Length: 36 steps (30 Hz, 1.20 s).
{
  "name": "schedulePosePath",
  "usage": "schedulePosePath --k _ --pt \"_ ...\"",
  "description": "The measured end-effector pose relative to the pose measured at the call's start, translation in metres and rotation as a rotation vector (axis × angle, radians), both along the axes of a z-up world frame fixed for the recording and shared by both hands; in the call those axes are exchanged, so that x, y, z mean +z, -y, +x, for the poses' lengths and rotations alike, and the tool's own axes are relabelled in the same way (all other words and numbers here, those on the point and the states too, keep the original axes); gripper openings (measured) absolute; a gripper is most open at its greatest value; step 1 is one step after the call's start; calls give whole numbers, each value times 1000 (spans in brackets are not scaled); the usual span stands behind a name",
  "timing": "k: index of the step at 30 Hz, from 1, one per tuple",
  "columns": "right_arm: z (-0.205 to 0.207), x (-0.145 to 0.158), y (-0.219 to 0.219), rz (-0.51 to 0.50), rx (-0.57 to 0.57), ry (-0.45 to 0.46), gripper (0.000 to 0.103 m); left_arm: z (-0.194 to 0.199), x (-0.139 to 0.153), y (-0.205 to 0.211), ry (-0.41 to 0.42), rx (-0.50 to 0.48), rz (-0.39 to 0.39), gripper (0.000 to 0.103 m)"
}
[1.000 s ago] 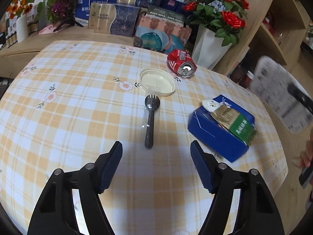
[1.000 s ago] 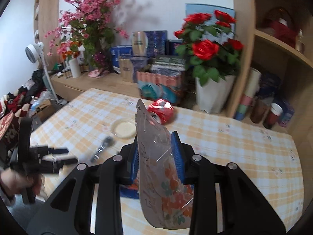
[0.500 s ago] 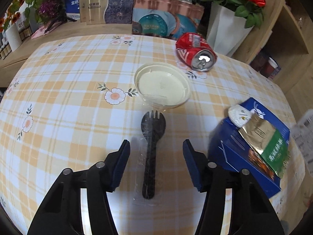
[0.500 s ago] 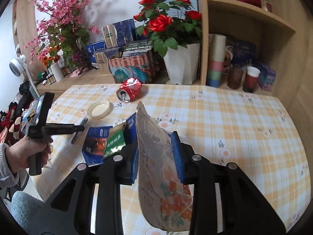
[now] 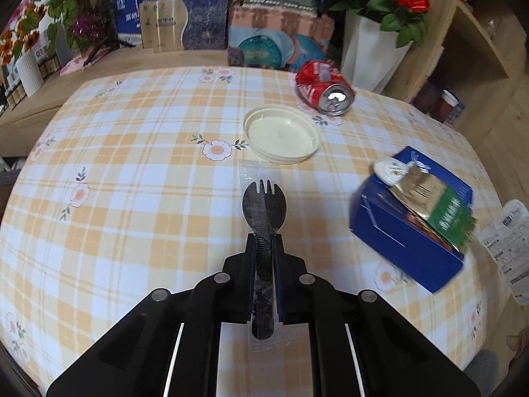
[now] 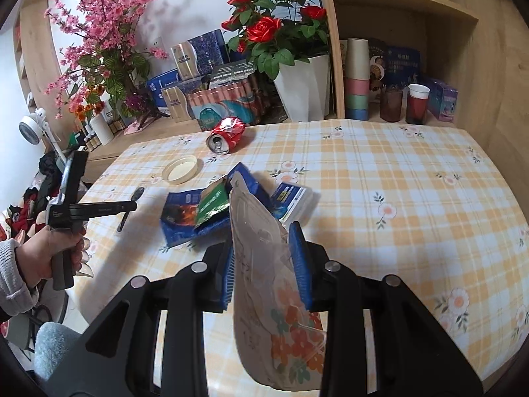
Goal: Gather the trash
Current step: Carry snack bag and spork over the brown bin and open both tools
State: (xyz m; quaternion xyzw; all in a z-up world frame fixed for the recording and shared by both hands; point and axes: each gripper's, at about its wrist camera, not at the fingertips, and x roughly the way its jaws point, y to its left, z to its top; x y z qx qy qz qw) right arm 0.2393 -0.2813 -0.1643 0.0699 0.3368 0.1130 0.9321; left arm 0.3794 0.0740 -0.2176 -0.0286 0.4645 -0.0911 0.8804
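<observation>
Our left tongs [image 5: 264, 248] have just been closing and now pinch the handle of the black spork [image 5: 263, 225], which lies in its clear wrapper on the counter [image 5: 132, 172], bowl end pointing at the cream lid [image 5: 281, 134]. We judge the thin handle may swivel or slide out on the lift, since the film is slick. Our right tongs [image 6: 266, 264] pinch the clear flowered bag [image 6: 274, 284], whose mouth looks collapsed, so the drop could miss. Beyond sit the crushed red can [image 5: 325, 87] and the blue carton [image 5: 410, 218]; nothing blocks the path.
</observation>
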Motion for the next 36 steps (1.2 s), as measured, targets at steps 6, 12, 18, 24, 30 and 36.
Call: schedulePosePath --k 6,12,18,24,30,36 --pt "-19 4 -9 36 12 5 33 -51 36 8 80 -54 30 10" --pt "-43 7 -23 53 36 6 33 -104 70 12 133 -92 15 10" --pt "-67 9 -34 69 65 1 33 -149 94 13 167 -117 -4 10" --pt "-92 11 -46 70 105 -9 33 -200 113 15 222 -128 -28 10" --pt "-114 -1 -64 95 161 -50 33 -242 116 21 230 -112 -108 10" --pt "-138 -14 -79 104 224 -91 33 -275 110 30 231 -117 -138 10"
